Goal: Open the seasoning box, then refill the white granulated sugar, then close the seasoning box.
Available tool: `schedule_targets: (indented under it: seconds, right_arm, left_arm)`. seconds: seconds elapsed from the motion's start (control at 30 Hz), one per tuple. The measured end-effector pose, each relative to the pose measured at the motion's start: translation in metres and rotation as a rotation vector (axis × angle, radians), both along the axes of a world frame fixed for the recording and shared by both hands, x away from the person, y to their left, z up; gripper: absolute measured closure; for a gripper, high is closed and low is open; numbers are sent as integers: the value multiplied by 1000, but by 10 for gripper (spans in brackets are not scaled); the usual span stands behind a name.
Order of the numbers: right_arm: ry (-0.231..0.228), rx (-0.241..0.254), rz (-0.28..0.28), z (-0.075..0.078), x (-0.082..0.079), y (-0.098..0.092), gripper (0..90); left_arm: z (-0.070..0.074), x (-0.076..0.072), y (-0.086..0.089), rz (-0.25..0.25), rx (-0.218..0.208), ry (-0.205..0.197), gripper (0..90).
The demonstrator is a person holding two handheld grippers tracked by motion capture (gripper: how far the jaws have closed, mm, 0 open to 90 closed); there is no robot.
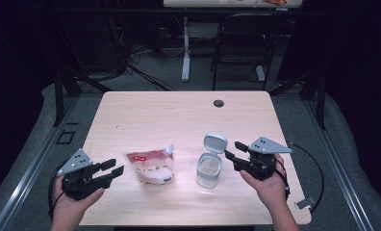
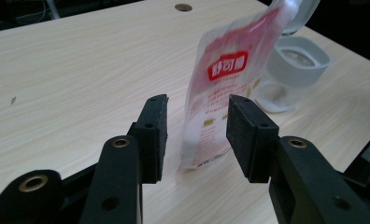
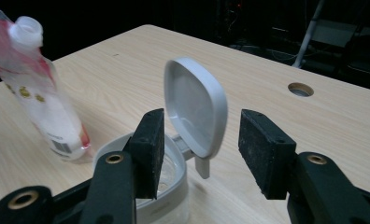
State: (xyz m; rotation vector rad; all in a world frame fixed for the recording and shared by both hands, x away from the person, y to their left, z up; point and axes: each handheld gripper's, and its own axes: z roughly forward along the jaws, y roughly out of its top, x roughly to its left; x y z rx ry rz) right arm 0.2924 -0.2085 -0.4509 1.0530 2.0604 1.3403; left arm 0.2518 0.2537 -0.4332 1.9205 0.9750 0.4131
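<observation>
left gripper (image 1: 112, 169): spread, empty, near front-left corner
pouch (image 1: 150, 166): upright, just right of its jaws, front-centre
right gripper (image 1: 233, 150): spread, empty
jar (image 1: 209, 170): lid up, just left of it

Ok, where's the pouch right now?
In the high view the pouch stands near the table's front edge, between the left gripper and the open jar.
</observation>
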Motion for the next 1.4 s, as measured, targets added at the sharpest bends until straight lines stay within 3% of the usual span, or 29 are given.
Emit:
schedule_targets:
  seconds: [0.2, 0.27, 0.7, 1.07, 1.4]
  right_arm:
    - [14, -42, 66, 16, -4, 12, 635]
    - [14, -68, 76, 21, -3, 15, 651]
    - [34, -113, 178, 43, 4, 45, 744]
    - [54, -125, 287, 46, 10, 83, 742]
    - [72, -128, 364, 40, 15, 108, 675]
  left_arm:
    - [6, 7, -6, -3, 1, 0, 599]
    - [7, 8, -9, -6, 10, 1, 606]
    - [12, 16, -15, -28, 28, 10, 667]
    - [9, 22, -18, -41, 21, 18, 695]
    - [11, 28, -19, -72, 37, 29, 738]
